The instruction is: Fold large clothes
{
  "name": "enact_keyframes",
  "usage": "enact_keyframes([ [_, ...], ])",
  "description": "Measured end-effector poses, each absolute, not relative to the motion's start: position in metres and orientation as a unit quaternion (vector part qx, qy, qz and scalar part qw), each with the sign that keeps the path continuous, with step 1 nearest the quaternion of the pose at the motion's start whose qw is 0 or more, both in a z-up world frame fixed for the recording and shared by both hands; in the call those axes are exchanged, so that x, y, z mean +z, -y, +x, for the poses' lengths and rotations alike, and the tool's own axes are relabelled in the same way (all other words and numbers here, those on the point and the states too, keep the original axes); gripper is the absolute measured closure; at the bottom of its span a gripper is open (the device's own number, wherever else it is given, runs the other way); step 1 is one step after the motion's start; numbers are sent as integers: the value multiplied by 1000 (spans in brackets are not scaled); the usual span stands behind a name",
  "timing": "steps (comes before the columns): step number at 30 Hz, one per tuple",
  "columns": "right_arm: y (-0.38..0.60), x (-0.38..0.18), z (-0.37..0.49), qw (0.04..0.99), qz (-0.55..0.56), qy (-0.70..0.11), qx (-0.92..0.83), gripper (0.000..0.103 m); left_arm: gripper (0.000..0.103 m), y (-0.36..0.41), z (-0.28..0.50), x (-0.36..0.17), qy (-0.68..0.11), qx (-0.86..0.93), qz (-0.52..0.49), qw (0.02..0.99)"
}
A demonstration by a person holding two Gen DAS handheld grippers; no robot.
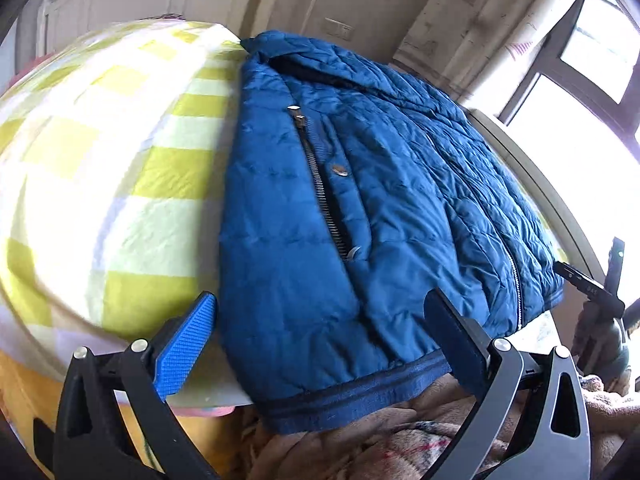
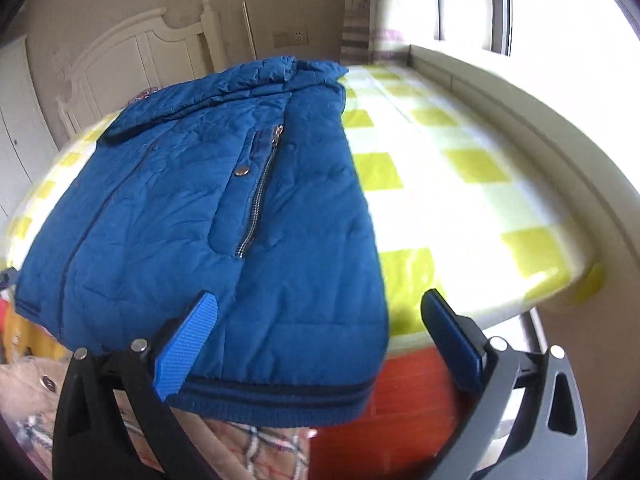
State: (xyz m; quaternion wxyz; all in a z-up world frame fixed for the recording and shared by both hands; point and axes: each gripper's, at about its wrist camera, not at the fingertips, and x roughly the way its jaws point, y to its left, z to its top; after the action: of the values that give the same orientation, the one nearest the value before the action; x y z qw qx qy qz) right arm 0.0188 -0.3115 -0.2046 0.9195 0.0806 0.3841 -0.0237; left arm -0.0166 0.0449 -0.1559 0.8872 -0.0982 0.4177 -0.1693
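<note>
The blue jacket (image 1: 360, 208) lies folded on the checked bed sheet (image 1: 100, 168), its hem over the bed edge. Only the left view shows the window (image 1: 592, 68); only the right view shows the white headboard (image 2: 140, 52). Both the left gripper (image 1: 320, 340) and the right gripper (image 2: 320, 340) hover at the hem, jaws wide, holding nothing.

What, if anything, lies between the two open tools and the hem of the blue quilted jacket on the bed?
Nothing visible does. The left tool and right tool both sit open right at the ribbed hem of the blue quilted jacket, with no object in between.
</note>
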Motion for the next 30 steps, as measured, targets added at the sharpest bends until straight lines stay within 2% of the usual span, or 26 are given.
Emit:
enact_keyframes([
  [2, 303, -205, 19, 921, 65, -383, -20, 8, 5, -33, -19, -156, -414, -164, -75, 892],
  [5, 295, -204, 17, 924, 55, -379, -14, 21, 10, -16, -24, -155, -403, -159, -35, 900],
  [7, 296, -202, 14, 924, 55, -378, -9, 38, 27, -15, -29, -154, -403, -147, -19, 903],
  [11, 307, -203, 7, 925, 67, -373, 13, 41, 28, -30, -29, -158, -410, -144, -33, 900],
  [14, 297, -203, 9, 925, 38, -379, 2, 42, 25, -24, -27, -159, -419, -138, -11, 897],
  [16, 289, -202, 8, 926, 32, -375, 13, 62, 24, -20, -24, -159, -424, -138, -13, 895],
  [17, 286, -202, 7, 928, 31, -371, 19, 66, 25, -19, -24, -158, -425, -147, -19, 893],
  [18, 285, -202, 6, 929, 32, -368, 22, 72, 35, -20, -25, -156, -423, -160, -29, 891],
  [19, 285, -202, 3, 931, 44, -360, 30, 77, 49, -22, -25, -155, -421, -170, -41, 890],
  [20, 288, -202, 3, 933, 59, -354, 37, 79, 55, -25, -25, -155, -420, -175, -52, 889],
  [22, 301, -205, 0, 931, 121, -338, 70, 84, 73, -38, -22, -156, -420, -208, -108, 877],
  [25, 315, -205, -6, 924, 185, -315, 112, 86, 83, -64, -19, -158, -399, -262, -205, 855],
  [28, 323, -199, -15, 917, 230, -285, 156, 87, 93, -93, -28, -153, -342, -325, -297, 830],
  [30, 321, -192, -21, 916, 233, -276, 172, 87, 93, -108, -35, -148, -312, -346, -334, 819],
])
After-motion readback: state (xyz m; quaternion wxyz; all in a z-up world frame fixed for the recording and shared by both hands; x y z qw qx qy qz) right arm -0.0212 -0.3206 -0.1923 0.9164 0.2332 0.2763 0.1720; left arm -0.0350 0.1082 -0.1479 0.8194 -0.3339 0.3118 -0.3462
